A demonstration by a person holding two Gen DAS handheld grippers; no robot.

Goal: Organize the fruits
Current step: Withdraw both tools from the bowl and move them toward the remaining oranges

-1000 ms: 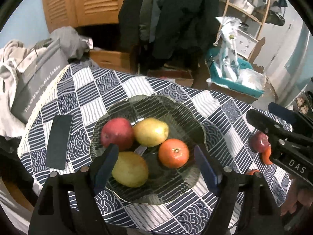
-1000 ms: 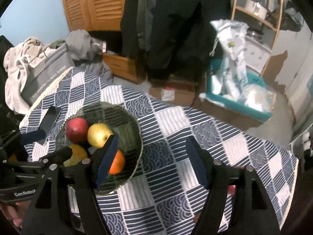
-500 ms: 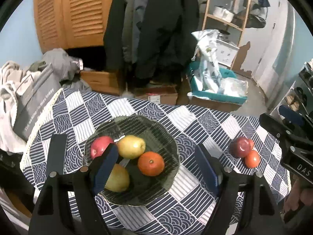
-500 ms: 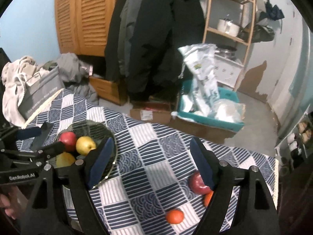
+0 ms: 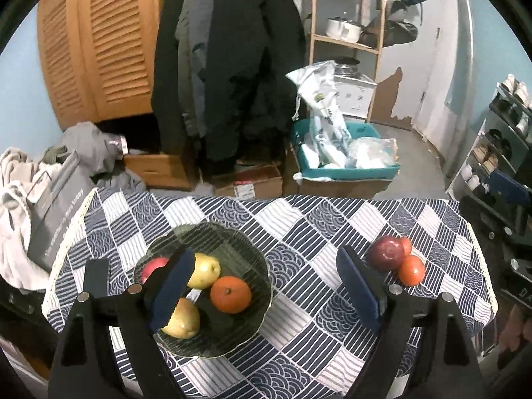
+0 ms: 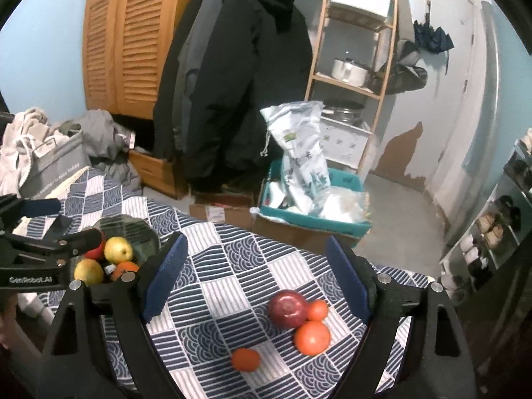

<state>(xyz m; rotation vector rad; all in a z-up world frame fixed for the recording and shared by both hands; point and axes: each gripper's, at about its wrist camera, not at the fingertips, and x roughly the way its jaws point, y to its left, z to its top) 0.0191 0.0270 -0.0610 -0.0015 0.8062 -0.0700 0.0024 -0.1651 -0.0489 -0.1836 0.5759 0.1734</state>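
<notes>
On the left of the desk [image 5: 299,222] we see the glass bowl [image 5: 256,302] already holding a red apple [image 5: 151,266], two yellow pears [image 5: 206,269] and an orange [image 5: 231,294]; our left gripper [image 5: 266,289] hangs above it, its jaws apart, just widened, with nothing between them. If we crowd in more fruit carelessly, a round piece could roll off the pile and over the rim. Further right, our right gripper [image 6: 256,279] has likewise just spread its empty jaws above the loose fruit: a small orange [image 6: 245,359], a dark red apple [image 6: 287,309] and two oranges touching it. Grabbing one of that cluster could nudge its neighbours toward the nearby desk edge.
</notes>
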